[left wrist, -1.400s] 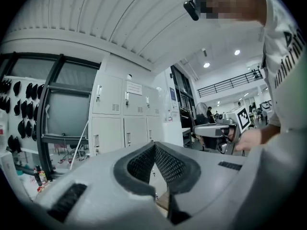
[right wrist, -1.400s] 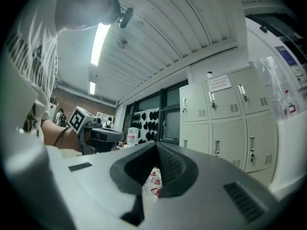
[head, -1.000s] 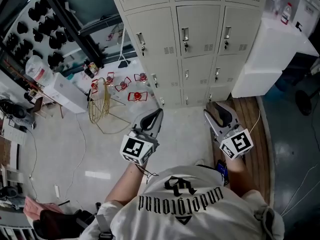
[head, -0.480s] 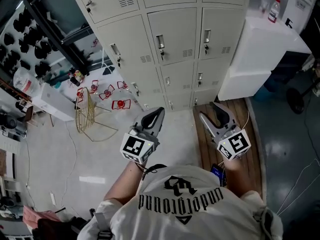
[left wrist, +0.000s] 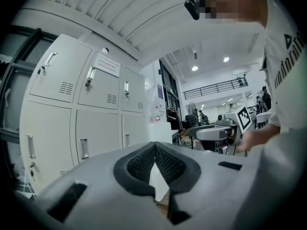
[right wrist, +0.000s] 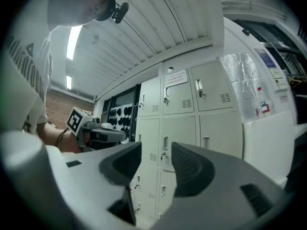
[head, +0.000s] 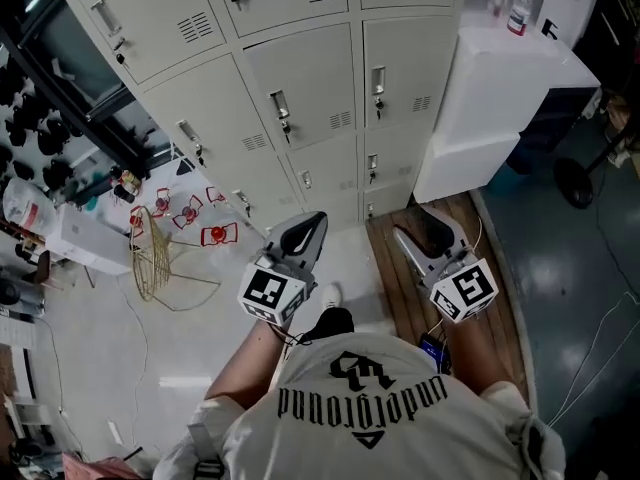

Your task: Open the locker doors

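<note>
A bank of beige lockers [head: 300, 88] fills the top of the head view, and every door I can see is closed, each with a small handle and lock. My left gripper [head: 312, 224] is held level, pointing at the lower lockers from some way off, shut with nothing in it; its tips meet in the left gripper view [left wrist: 154, 145]. My right gripper [head: 424, 230] points the same way. Its jaws have just been opening and now stand open and empty [right wrist: 157, 150]. The lockers [right wrist: 177, 123] are ahead of it, out of reach.
A white cabinet [head: 500, 88] with a bottle [head: 517, 10] on top stands against the lockers on the right. A wooden platform [head: 400, 278] lies under my right side. A yellow wire frame [head: 150, 253] and red pieces [head: 218, 233] lie on the floor at left.
Both grippers have advanced toward the lockers as the person walked forward. The lockers now sit further left and nearer in the head view. The right jaws look wider than before.
</note>
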A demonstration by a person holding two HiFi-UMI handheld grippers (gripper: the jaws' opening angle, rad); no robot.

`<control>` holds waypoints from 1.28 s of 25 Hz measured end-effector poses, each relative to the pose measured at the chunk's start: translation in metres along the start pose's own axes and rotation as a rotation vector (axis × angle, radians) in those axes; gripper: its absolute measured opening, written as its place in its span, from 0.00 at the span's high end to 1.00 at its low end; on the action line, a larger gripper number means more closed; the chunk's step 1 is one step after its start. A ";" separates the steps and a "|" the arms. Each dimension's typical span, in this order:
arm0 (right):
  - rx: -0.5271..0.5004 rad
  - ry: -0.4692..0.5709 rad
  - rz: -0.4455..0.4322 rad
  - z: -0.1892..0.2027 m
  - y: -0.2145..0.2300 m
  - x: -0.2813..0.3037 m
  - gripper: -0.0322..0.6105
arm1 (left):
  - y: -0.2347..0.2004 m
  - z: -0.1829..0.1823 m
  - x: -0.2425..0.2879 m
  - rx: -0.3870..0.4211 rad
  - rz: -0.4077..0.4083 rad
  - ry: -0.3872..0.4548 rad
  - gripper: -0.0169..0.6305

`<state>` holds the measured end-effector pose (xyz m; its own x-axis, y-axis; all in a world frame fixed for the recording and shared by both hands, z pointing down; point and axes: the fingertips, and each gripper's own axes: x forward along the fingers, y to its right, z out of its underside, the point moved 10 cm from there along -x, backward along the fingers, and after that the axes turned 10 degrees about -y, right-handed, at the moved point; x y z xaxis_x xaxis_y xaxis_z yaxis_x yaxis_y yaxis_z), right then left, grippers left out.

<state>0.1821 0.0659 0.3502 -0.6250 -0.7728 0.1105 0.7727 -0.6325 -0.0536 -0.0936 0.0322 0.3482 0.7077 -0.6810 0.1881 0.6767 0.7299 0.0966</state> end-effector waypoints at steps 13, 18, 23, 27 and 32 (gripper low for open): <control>-0.027 -0.002 0.146 -0.052 0.055 0.106 0.64 | -0.127 -0.044 0.087 0.052 0.126 0.057 0.96; -0.039 0.031 0.192 -0.078 0.069 0.153 0.65 | -0.179 -0.065 0.106 0.096 0.153 0.100 0.96; -0.096 0.054 0.250 -0.110 0.080 0.191 0.67 | -0.218 -0.082 0.123 0.153 0.201 0.141 0.96; -0.138 0.067 0.294 -0.133 0.092 0.206 0.68 | -0.239 -0.097 0.138 0.164 0.227 0.173 0.96; -0.157 0.086 0.309 -0.157 0.119 0.215 0.67 | -0.248 -0.118 0.153 0.193 0.250 0.190 0.96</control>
<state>0.1219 -0.1836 0.2113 -0.3764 -0.9263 -0.0187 0.9044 -0.3630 -0.2245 -0.1297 -0.2600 0.2376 0.8836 -0.4659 0.0465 0.4403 0.8605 0.2564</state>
